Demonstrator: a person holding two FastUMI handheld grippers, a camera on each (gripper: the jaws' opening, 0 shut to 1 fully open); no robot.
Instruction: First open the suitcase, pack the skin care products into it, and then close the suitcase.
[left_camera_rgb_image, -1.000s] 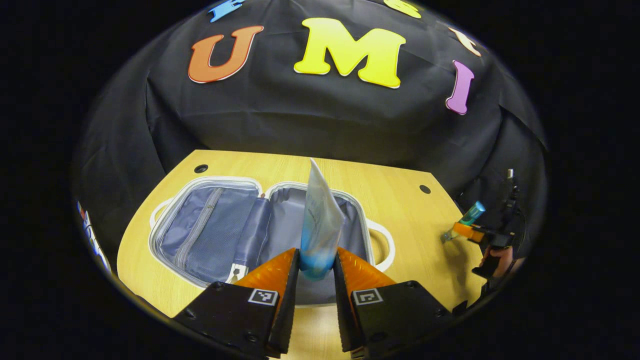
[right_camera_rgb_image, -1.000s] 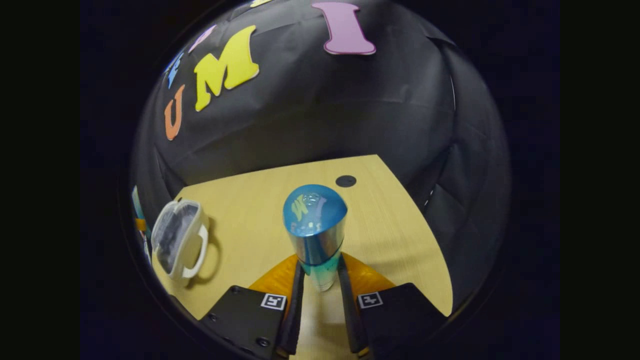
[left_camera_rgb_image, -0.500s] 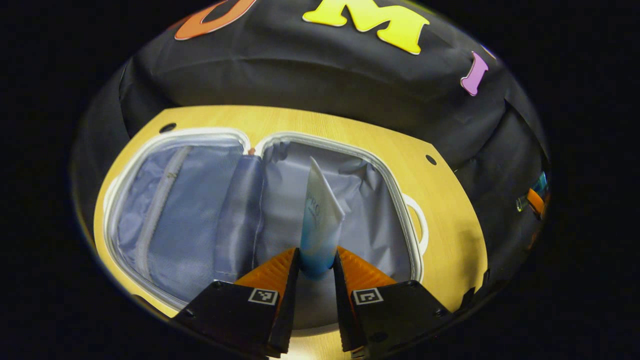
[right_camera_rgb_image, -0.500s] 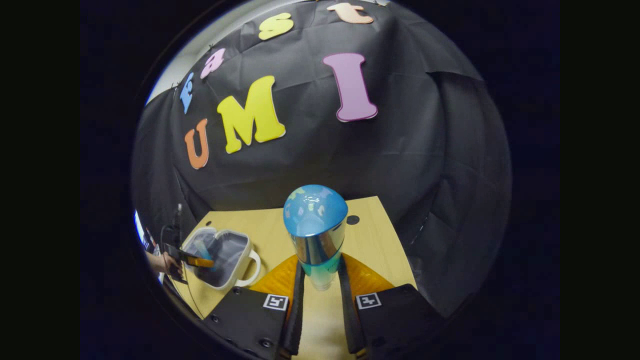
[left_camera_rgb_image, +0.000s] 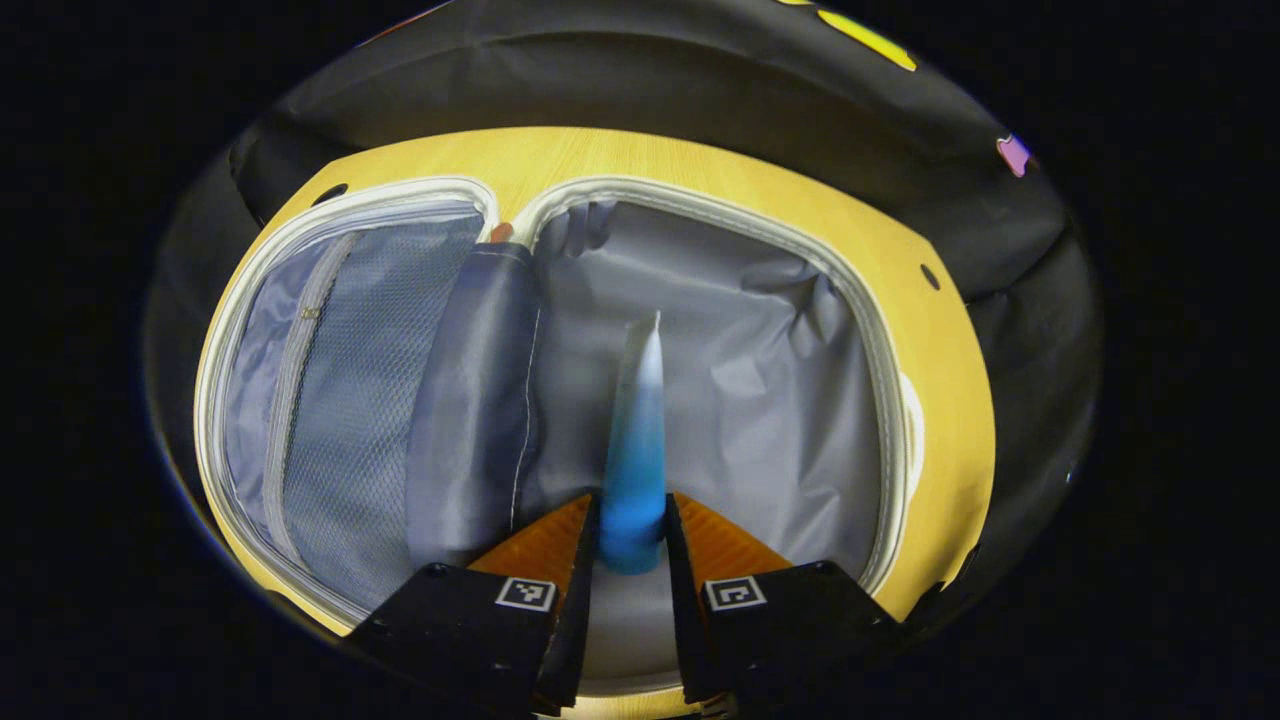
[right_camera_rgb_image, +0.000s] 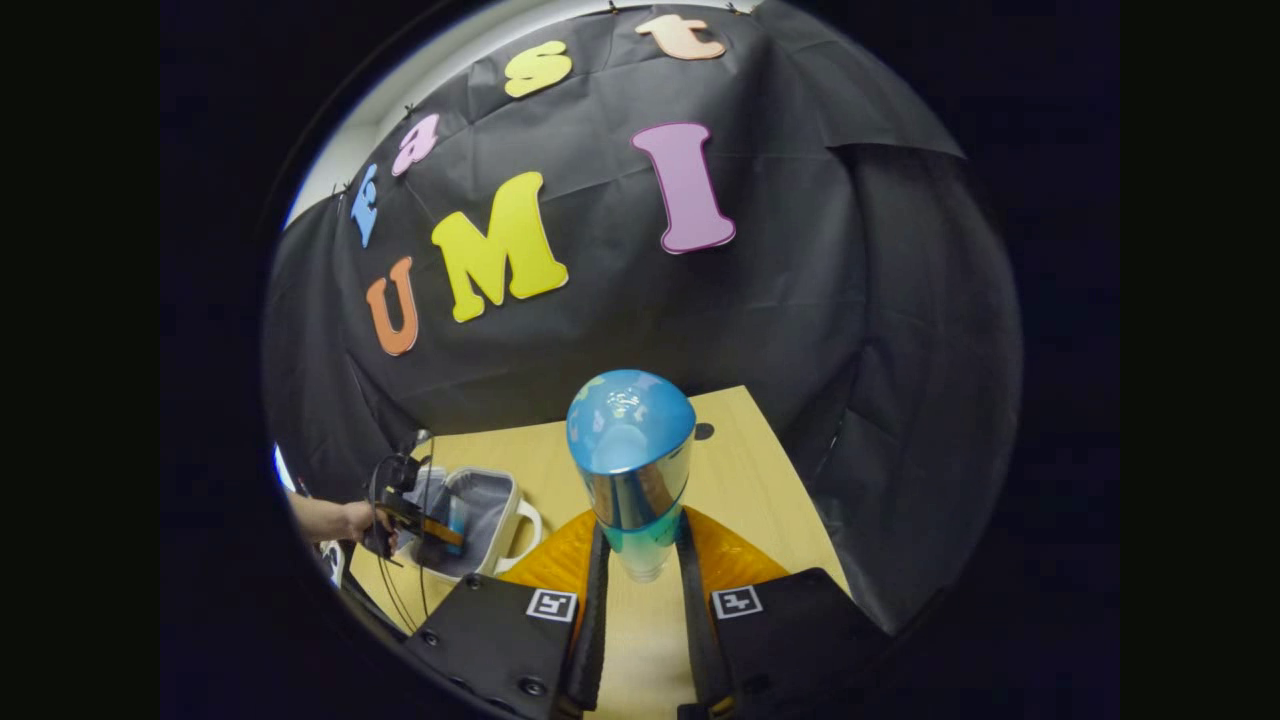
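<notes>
Above the open suitcase (left_camera_rgb_image: 700, 215), left gripper (left_camera_rgb_image: 632, 545) apparently clamps the tube (left_camera_rgb_image: 637, 440).

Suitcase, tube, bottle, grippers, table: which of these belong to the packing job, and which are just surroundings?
Part of the job:
- open suitcase
- blue-and-white tube, held over it by the left gripper
- blue-capped bottle, held by the right gripper

Just there:
- wooden table
- black cloth wall

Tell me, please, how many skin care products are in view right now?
2: a blue-white tube in the left gripper over the open suitcase, and a blue-capped bottle in the right gripper.
</notes>
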